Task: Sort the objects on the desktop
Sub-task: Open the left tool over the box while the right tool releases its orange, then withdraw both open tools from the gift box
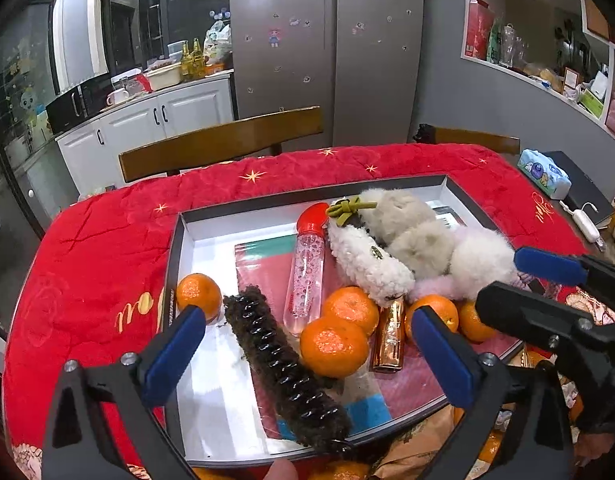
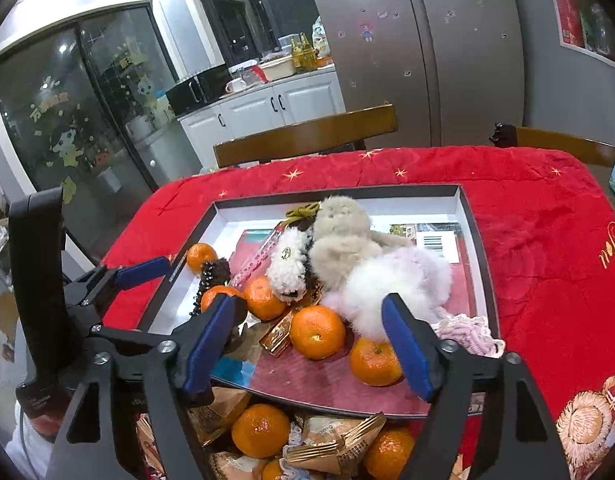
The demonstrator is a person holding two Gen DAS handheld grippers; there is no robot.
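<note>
A shallow white-lined box tray (image 1: pixel 211 236) (image 2: pixel 463 208) on the red cloth holds several mandarins (image 1: pixel 333 346) (image 2: pixel 317 332), a dark spiral hair claw (image 1: pixel 283 364), a clear bottle with a red cap (image 1: pixel 307 276), a gold tube (image 1: pixel 389 338), and white, beige and pink plush toys (image 1: pixel 411 240) (image 2: pixel 339 236). My left gripper (image 1: pixel 307 356) is open and empty, low over the tray's near part, straddling the hair claw and a mandarin. My right gripper (image 2: pixel 311 344) is open and empty over the tray's near edge, around two mandarins. It also shows in the left wrist view (image 1: pixel 523 280).
Below the tray's near edge lies a pile of mandarins and gold snack packets (image 2: pixel 335 440). A blue tissue pack (image 1: pixel 543 174) and a white cable (image 1: pixel 583 220) sit at the table's right. Wooden chairs (image 1: pixel 223 140) stand behind the table, with a fridge (image 1: pixel 327 40) beyond.
</note>
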